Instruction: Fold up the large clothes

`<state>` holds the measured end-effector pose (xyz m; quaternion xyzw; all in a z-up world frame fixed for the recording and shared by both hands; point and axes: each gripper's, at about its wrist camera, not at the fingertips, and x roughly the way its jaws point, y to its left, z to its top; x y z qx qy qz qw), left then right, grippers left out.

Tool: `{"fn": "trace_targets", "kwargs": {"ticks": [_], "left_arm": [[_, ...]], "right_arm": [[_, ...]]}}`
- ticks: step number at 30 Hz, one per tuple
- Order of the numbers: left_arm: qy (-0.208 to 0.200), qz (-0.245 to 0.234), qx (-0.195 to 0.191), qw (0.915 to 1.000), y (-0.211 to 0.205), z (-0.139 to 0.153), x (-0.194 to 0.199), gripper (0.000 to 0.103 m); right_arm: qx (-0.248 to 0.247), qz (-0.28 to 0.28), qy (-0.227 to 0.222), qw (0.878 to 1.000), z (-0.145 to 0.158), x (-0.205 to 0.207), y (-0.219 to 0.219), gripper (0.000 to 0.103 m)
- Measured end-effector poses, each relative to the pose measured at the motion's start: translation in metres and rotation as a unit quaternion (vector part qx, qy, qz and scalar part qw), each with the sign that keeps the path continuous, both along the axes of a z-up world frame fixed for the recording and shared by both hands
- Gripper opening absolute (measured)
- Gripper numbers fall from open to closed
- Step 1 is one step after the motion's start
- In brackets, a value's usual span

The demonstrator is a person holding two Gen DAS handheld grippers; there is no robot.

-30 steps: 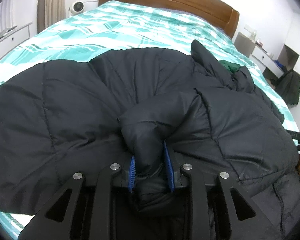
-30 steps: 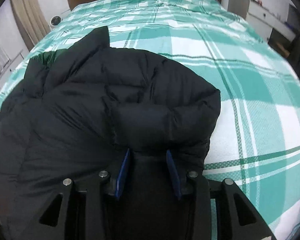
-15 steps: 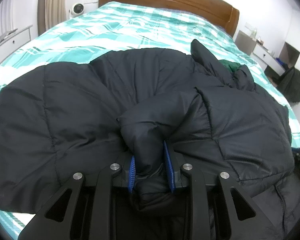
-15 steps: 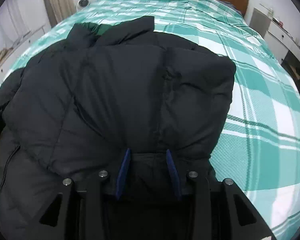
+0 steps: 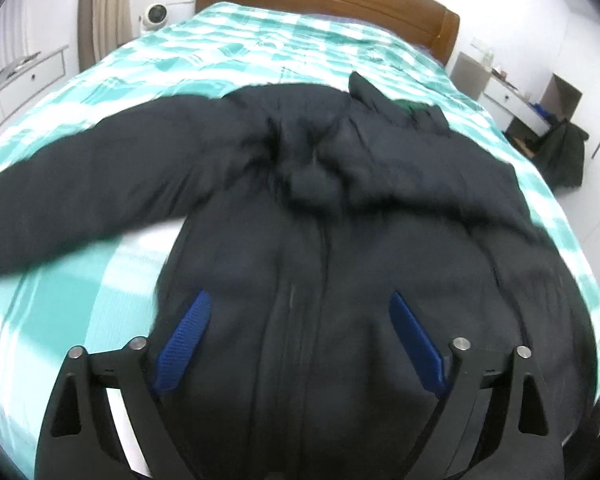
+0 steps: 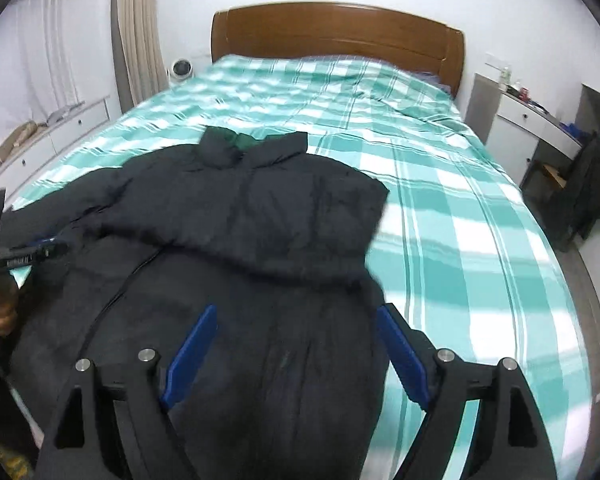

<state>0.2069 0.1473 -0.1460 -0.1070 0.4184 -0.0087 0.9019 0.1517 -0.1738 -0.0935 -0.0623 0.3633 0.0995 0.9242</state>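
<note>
Both wrist views look steeply down, headboard-ward along the bed (image 5: 80,320); left sits nearer the jacket (image 5: 340,280), which both share.

The jacket (image 5: 340,240) below both grippers is black quilted cloth with a matt, faintly sheened shell and a green lining at the collar; it lies on a woven cotton-like bedsheet (image 6: 460,208) in a teal-and-white check. Each gripper, left gripper (image 5: 300,320) and right gripper (image 6: 296,332), has matt black plastic arms, bright metal pivot pins, and blue ribbed pads (image 5: 186,336) of rubbery finish. Beyond the grippers stands a headboard (image 6: 340,36) of smooth, semi-gloss brown wood.
</note>
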Motion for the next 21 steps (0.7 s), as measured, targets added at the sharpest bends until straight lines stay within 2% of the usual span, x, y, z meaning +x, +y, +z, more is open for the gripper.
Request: {"fn": "trace_targets", "kwargs": {"ticks": [6,8,11,15,18,21], "left_arm": [[-0.002,0.008,0.006,1.0000,0.001,0.001,-0.051,0.092],[-0.002,0.012,0.002,0.9999,0.007,0.008,-0.057,0.092],[-0.016,0.038,-0.025,0.9988,0.031,0.020,-0.063,0.092],[-0.033,0.120,-0.065,0.9901,0.087,0.026,-0.059,0.095],[-0.043,0.194,-0.096,0.9752,0.140,0.020,-0.052,0.095],[-0.028,0.297,-0.121,0.9469,0.204,0.004,-0.039,0.095]], "right_arm": [[0.053,-0.039,-0.019,0.998,-0.031,-0.081,0.022,0.084],[0.065,-0.036,-0.022,0.997,-0.043,-0.081,0.037,0.084],[0.054,0.006,-0.011,0.998,-0.050,-0.077,0.060,0.084],[0.038,0.039,-0.023,0.998,-0.043,-0.081,0.082,0.084],[0.040,0.054,-0.027,0.997,-0.039,-0.089,0.091,0.084],[0.030,0.062,-0.028,0.997,-0.041,-0.096,0.097,0.084]]}}
